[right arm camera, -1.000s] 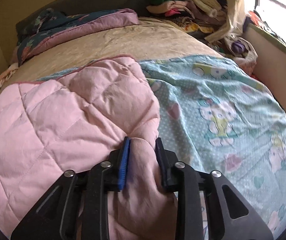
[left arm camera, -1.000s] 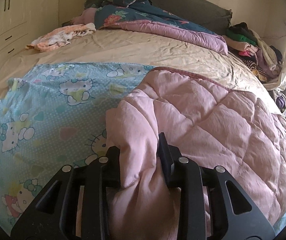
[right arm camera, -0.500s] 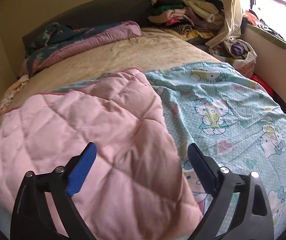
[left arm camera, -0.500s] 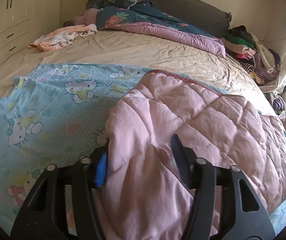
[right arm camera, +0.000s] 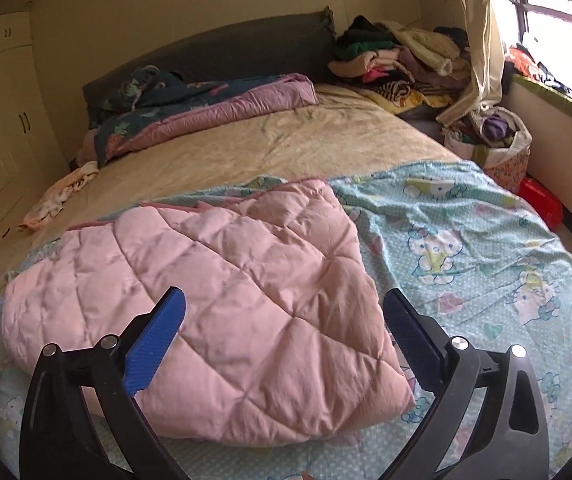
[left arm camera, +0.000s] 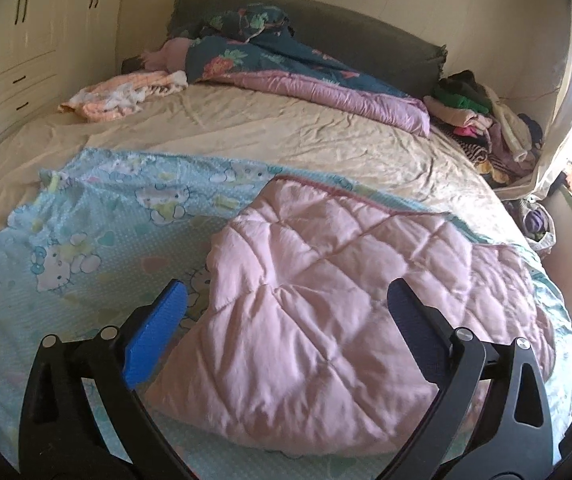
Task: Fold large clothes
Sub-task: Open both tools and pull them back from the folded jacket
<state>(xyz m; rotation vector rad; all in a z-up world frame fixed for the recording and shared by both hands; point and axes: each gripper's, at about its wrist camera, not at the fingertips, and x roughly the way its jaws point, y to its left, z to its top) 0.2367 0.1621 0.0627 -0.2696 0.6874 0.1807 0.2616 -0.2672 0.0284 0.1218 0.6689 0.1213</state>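
Pink quilted fabric is no longer pinched by either pair of tongs: a second ago a bunch of the quilt [left arm camera: 326, 312] was clamped in each, half a second ago the jaws were parting, and now both stand wide apart with nothing between them. The left tongs [left arm camera: 286, 312] are held above the quilt's left part, the right tongs [right arm camera: 284, 312] above its right part. The quilt has been laid down pink side up over its own printed blue side [left arm camera: 98, 216], which lies spread on the bed [left arm camera: 286, 136]. From this it is judged that one fold has been finished and released, and that a fresh grip on an edge will be needed for the next. By the left view alone the wardrobe [left arm camera: 14, 40] and the pale garment [left arm camera: 126, 94] at its foot are shown clearly, with only a tip of the right tongs at the frame's right edge. By the right view alone the blue side's right stretch, a bag of clothes [right arm camera: 494, 136], a red object [right arm camera: 540, 200] and the window [right arm camera: 558, 12] are shown.
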